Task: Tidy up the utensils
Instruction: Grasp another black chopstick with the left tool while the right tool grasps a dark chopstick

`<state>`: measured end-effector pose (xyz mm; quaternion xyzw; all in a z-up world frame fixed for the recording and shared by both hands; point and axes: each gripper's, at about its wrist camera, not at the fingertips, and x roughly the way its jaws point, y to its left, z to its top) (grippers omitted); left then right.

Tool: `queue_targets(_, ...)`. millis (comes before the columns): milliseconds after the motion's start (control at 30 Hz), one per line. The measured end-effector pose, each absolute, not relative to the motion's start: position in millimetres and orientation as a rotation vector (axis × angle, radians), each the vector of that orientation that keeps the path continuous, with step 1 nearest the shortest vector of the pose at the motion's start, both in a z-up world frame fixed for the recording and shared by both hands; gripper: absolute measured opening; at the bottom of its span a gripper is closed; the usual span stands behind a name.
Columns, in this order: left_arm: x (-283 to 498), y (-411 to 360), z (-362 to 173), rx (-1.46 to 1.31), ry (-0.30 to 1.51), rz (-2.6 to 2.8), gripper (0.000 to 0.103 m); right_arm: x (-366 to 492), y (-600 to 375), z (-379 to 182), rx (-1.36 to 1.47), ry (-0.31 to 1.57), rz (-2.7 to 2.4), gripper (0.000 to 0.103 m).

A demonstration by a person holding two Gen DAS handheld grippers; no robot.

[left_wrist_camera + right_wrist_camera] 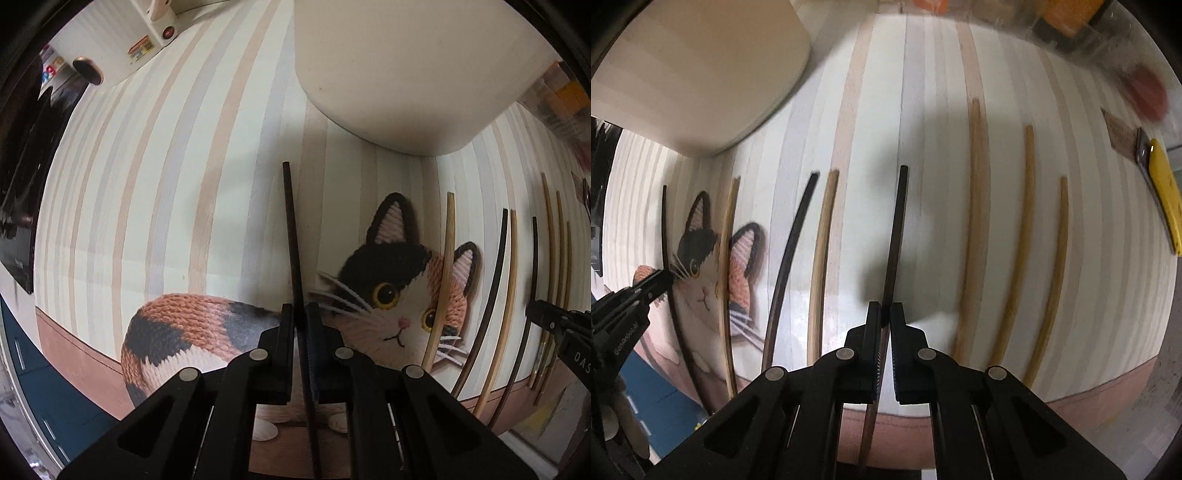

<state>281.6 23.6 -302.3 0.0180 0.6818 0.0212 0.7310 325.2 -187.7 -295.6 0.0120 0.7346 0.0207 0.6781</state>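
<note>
In the left wrist view my left gripper (pixel 299 314) is shut on a dark chopstick (pixel 291 229) that lies lengthwise between its pads, over the striped mat with a knitted cat print (pixel 391 295). My right gripper (pixel 885 314) is shut on a dark brown chopstick (pixel 897 236), seen in the right wrist view. Several loose chopsticks lie side by side on the mat: a pale one (pixel 441 280) across the cat's face, a black one (pixel 790 258), a pale one (pixel 822 258) and three pale ones further right (pixel 1015 258). Each gripper shows at the edge of the other's view (pixel 532 310) (pixel 666 277).
A cream rounded container (pixel 406 74) stands at the far side of the mat, also in the right wrist view (pixel 694 74). A yellow-handled tool (pixel 1165 199) lies at the mat's right edge. A white appliance (pixel 147 40) sits at the far left. Blue floor (pixel 48 387) shows past the mat's near edge.
</note>
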Motion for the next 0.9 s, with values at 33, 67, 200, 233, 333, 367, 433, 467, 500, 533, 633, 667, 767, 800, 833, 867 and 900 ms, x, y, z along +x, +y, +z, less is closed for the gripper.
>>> queue_targets(33, 284.2, 18.1, -306.1, 0.053, 1.499, 0.043, 0.005, 321.7, -190.3, -294.8, 0.025, 1.662, 0.048, 0.008)
queue_targets(67, 284.0, 13.8, -307.4, 0.062, 1.498, 0.041, 0.005, 324.7, -193.6, -295.5, 0.023, 1.665, 0.047, 0.009)
queue_targets(200, 292.2, 1.8, -305.8, 0.079, 1.5, 0.047, 0.004, 316.1, -189.2, -294.6, 0.003, 1.656, 0.027, 0.009)
queue_targets(233, 293.1, 0.3, -306.4, 0.076, 1.501, 0.049, 0.004, 315.9, -190.0, -292.8, 0.007, 1.649, 0.015, 0.008)
queue_targets(333, 296.4, 3.3, -307.3, 0.044, 1.511, 0.05, 0.004, 317.4, -185.7, -297.8, 0.002, 1.618, 0.013, 0.006)
queue_targets(367, 297.7, 5.6, -306.9, 0.03, 1.515, 0.049, 0.004, 318.1, -182.3, -298.6, -0.003, 1.615, 0.019, 0.006)
queue_targets(433, 300.1, 11.8, -305.9, -0.005, 1.522, 0.048, 0.003, 317.7, -177.0, -300.5, -0.009, 1.613, 0.042, 0.006)
queue_targets(467, 300.6, 13.4, -305.9, -0.017, 1.524, 0.048, 0.003, 317.5, -175.7, -300.6, -0.018, 1.614, 0.045, 0.006)
queue_targets(500, 300.9, 14.3, -306.3, -0.024, 1.525, 0.047, 0.003, 319.1, -174.8, -299.3, -0.024, 1.615, 0.048, 0.006)
queue_targets(533, 302.0, 15.1, -305.5, -0.024, 1.527, 0.048, 0.003, 318.9, -174.6, -298.7, -0.032, 1.614, 0.051, 0.006)
queue_targets(633, 301.6, 18.3, -305.9, -0.022, 1.522, 0.048, 0.003, 318.0, -173.2, -296.6, -0.058, 1.615, 0.058, 0.006)
queue_targets(667, 301.6, 18.3, -306.6, -0.019, 1.521, 0.05, 0.004, 318.4, -169.6, -299.4, -0.062, 1.615, 0.057, 0.006)
queue_targets(767, 304.6, 21.1, -305.5, -0.018, 1.522, 0.051, 0.003, 318.1, -164.9, -302.2, -0.076, 1.613, 0.052, 0.006)
queue_targets(800, 304.6, 20.7, -305.6, -0.015, 1.523, 0.05, 0.003, 317.9, -164.7, -302.3, -0.076, 1.611, 0.05, 0.006)
queue_targets(833, 304.6, 21.4, -305.5, -0.01, 1.523, 0.048, 0.003, 318.6, -164.4, -303.6, -0.074, 1.61, 0.047, 0.006)
queue_targets(867, 302.8, 20.0, -307.3, -0.007, 1.524, 0.048, 0.003, 319.1, -165.6, -305.0, -0.071, 1.609, 0.045, 0.006)
queue_targets(900, 302.8, 17.1, -308.0, -0.004, 1.524, 0.05, 0.003, 318.8, -165.4, -304.7, -0.067, 1.608, 0.041, 0.006)
